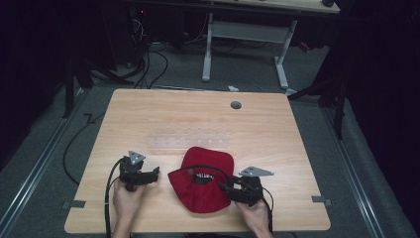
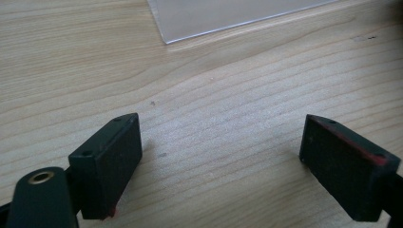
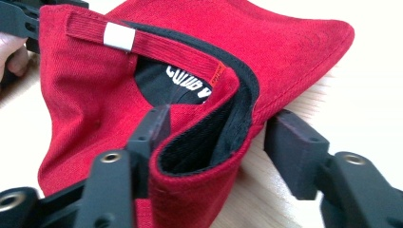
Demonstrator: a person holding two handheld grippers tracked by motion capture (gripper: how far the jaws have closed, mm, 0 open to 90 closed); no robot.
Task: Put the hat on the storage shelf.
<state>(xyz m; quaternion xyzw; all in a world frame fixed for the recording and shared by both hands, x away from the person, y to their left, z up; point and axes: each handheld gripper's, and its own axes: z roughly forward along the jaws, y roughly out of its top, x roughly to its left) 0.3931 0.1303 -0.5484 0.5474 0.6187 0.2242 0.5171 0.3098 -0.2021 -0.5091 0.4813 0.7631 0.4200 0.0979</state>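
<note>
Red cap (image 1: 205, 181) lies on the wooden counter (image 1: 198, 119), near the front edge, between the two tools. It lies with the opening up, so the black inner band and a black label with white letters are visible inside it; nothing else is in the cap. In the right tool view the cap (image 3: 142, 95) shows a red strap with a small white tab over the opening.

A clear plastic sheet (image 1: 190, 141) lies flat on the counter just behind the cap, and in the left tool view its corner (image 2: 214, 16) is seen ahead of the jaws. A small grey round cap (image 1: 236, 105) sits in the counter surface near the far edge, well apart from everything. Behind the counter, on the floor, stand the white legs of another table (image 1: 247, 44), with dark cables beside them.

The right tool (image 3: 214, 142) is at the right edge of the cap. One jaw is inside the opening and the other is outside, with the folded rim between them; the outer jaw is apart from the cloth, so the tool is not closed on it.

The left tool (image 2: 218, 156) is just left of the cap, with jaws wide apart over bare wood, holding nothing.
</note>
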